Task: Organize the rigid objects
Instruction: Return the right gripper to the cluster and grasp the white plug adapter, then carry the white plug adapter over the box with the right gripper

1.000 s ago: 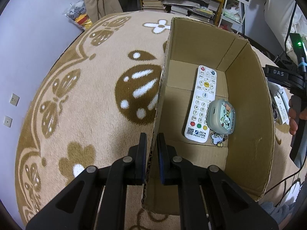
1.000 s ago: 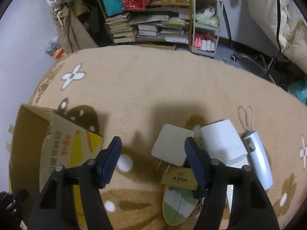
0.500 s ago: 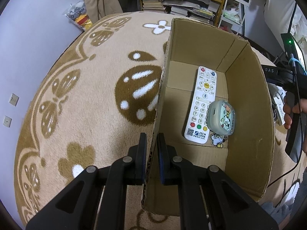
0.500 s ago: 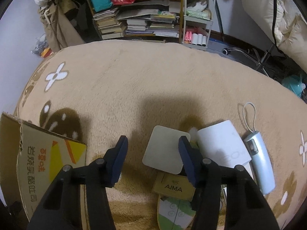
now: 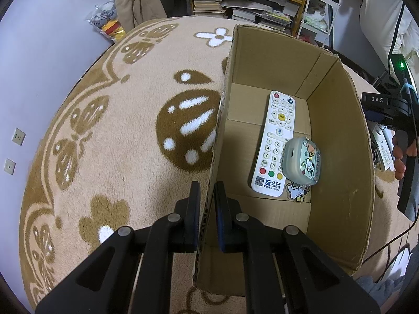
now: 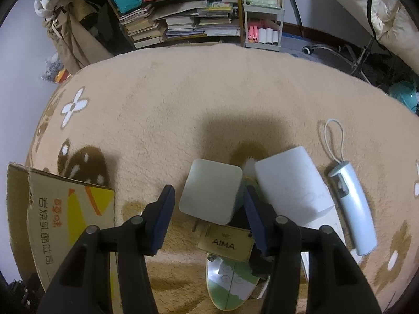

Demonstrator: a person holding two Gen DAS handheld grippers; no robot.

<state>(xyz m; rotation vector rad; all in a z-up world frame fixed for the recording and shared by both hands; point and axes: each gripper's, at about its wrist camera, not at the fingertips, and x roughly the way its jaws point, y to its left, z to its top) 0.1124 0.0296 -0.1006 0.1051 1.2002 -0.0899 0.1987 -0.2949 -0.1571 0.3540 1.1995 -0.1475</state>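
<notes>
My left gripper (image 5: 207, 185) is shut on the near left wall of an open cardboard box (image 5: 337, 136) standing on the carpet. Inside lie a white remote (image 5: 277, 141), a small rounded case with cartoon print (image 5: 302, 161) and a sticker (image 5: 297, 191). My right gripper (image 6: 208, 193) points down, open, straddling a white square plug adapter (image 6: 212, 183); a gap shows at the left pad, and the right pad is close to its edge. Beside the adapter lie a larger white block (image 6: 290, 183), a pale blue tube with a cord loop (image 6: 351, 209), a tan AIMA tag (image 6: 225, 244) and a green-white oval card (image 6: 227, 282).
The box's printed outside (image 6: 65, 222) is at the lower left in the right wrist view. A person's hand (image 5: 400, 157) holds the right gripper just past the box. A crowded bookshelf (image 6: 183, 18) and a white rack (image 6: 262, 26) line the carpet's far edge.
My right gripper has come lower and closer over the white adapter, and its jaws have narrowed around it. The left gripper and the box have not moved.
</notes>
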